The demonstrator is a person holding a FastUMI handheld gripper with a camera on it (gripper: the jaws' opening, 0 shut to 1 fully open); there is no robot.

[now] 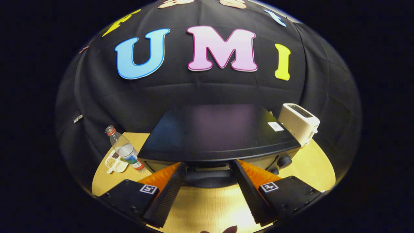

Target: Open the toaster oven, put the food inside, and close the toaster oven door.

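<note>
Toaster oven (216, 132) door looks shut just ahead of my tongs (208, 166), spread wide, grasping nothing; every step remains.

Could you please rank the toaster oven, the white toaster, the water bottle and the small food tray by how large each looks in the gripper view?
1. Toaster oven, just ahead of the open fingers.
2. White toaster.
3. Water bottle.
4. Food tray, partly hidden by the bottle, so this last place is unsure.

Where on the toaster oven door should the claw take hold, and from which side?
Grip the dark handle bar across the top front of the toaster oven, coming from above and in front. The open claw already straddles it; the bar juts out from the door, so one finger can probably hook behind it.
</note>
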